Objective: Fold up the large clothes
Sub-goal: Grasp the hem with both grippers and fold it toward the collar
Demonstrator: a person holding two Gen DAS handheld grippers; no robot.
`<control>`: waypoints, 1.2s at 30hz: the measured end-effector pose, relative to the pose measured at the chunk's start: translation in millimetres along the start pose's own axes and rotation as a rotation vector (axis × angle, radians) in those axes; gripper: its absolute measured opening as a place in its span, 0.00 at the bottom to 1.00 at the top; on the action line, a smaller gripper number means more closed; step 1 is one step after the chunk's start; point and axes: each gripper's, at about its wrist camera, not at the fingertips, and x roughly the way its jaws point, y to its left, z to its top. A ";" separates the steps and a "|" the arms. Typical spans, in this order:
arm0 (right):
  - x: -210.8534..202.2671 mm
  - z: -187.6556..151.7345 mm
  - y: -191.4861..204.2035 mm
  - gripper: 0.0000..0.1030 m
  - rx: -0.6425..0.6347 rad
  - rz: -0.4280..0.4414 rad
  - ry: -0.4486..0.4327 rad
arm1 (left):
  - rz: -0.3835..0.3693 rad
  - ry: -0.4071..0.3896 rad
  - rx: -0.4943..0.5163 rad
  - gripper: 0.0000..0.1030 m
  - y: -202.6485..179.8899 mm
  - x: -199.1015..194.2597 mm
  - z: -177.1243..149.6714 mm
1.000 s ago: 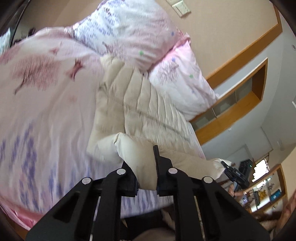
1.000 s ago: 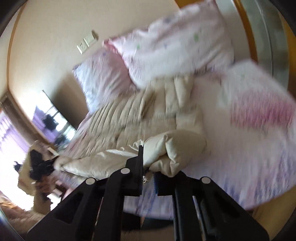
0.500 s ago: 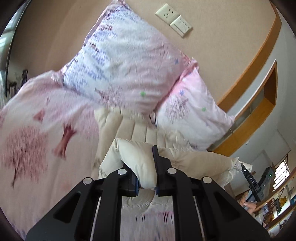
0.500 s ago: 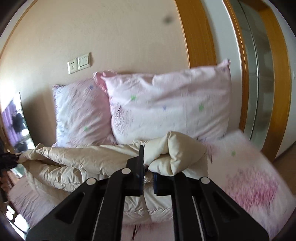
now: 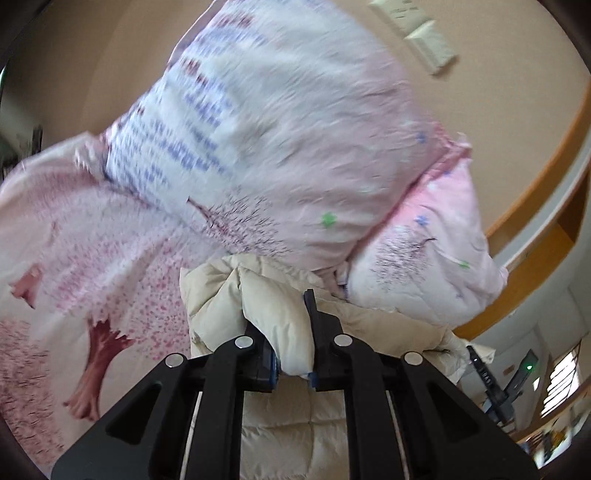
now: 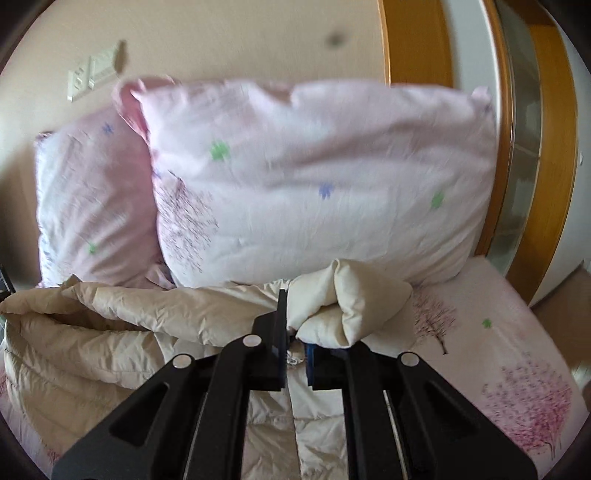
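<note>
Bedroom with a beige wall [image 6: 240,33], wall switch plates [image 6: 92,75] above the headboard end, wood-trimmed frames [image 6: 417,40] to one side. Bed covered in a pink sheet [image 6: 517,369] printed with pink blossom trees. Two pink-and-white pillows propped against the wall: a large pillow [image 6: 317,177] in front, a smaller pillow [image 6: 92,206] tucked behind and beside it. Both pillows directly ahead of the grippers, close beyond the raised garment edge. In the left wrist view, motion-blurred; shelving and clutter dimly visible at far right, too small to identify.

Cream quilted down jacket [image 6: 110,332] spread on the sheet at the foot of the pillows, puffy, stitched in horizontal channels, wrinkled along the lifted fold. Near edge drawn up and doubled over the rest, stretched as a long ridge between the two grippers. One bunched corner pinched tight in the left gripper [image 5: 293,354], jaws clenched on the padded fabric, which bulges out above the fingers. Other corner caught in the right gripper [image 6: 295,350], jaws nearly closed on a thin bit of cloth, a rolled lump of padding spilling to the right over the finger.
</note>
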 end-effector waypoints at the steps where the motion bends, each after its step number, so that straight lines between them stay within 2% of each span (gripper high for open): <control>1: 9.9 0.1 -1.1 0.08 0.012 -0.001 0.017 | -0.001 0.007 -0.016 0.10 4.3 6.5 0.6; 5: 45.3 -1.8 -4.2 0.09 0.059 0.002 0.104 | -0.021 0.042 -0.070 0.10 17.5 31.2 3.8; 7: 64.7 -3.6 -7.9 0.12 0.095 0.007 0.164 | -0.030 0.061 -0.091 0.10 21.5 40.4 6.0; 12: 92.1 -2.1 -30.5 0.39 0.281 0.114 0.270 | -0.064 0.098 -0.157 0.17 30.4 53.4 10.8; 15: 91.8 -0.7 -48.0 0.45 0.377 0.179 0.268 | -0.116 0.101 -0.202 0.28 35.1 49.2 15.3; 18: 76.3 0.3 -66.8 0.52 0.399 0.158 0.213 | -0.147 0.045 -0.200 0.49 37.3 29.6 19.3; 19: 71.1 -0.4 -73.1 0.52 0.399 0.139 0.199 | -0.137 0.011 -0.183 0.58 37.9 19.4 20.3; 20: 67.9 -1.2 -77.3 0.52 0.400 0.128 0.197 | -0.119 -0.007 -0.172 0.60 38.4 13.5 21.1; 24: 61.3 -10.7 -96.9 0.52 0.406 0.087 0.250 | -0.025 0.027 -0.164 0.60 45.6 6.0 17.8; 27: 65.2 -23.3 -106.6 0.52 0.402 0.092 0.299 | 0.051 0.075 -0.124 0.60 48.3 9.7 7.4; 31: 70.7 -40.1 -112.8 0.49 0.430 0.118 0.355 | 0.062 0.126 -0.132 0.55 55.5 18.3 -6.0; 32: 72.6 -43.3 -112.3 0.42 0.433 0.129 0.364 | 0.063 0.137 -0.133 0.51 56.2 20.3 -8.9; 33: 74.3 -46.1 -111.4 0.28 0.433 0.142 0.373 | 0.064 0.145 -0.133 0.49 55.9 22.5 -11.4; 35: 74.0 -49.2 -106.5 0.15 0.423 0.171 0.376 | 0.054 0.159 -0.132 0.32 54.4 26.5 -16.3; 36: 73.9 -47.5 -105.4 0.11 0.415 0.171 0.366 | 0.044 0.165 -0.131 0.28 53.2 28.0 -18.0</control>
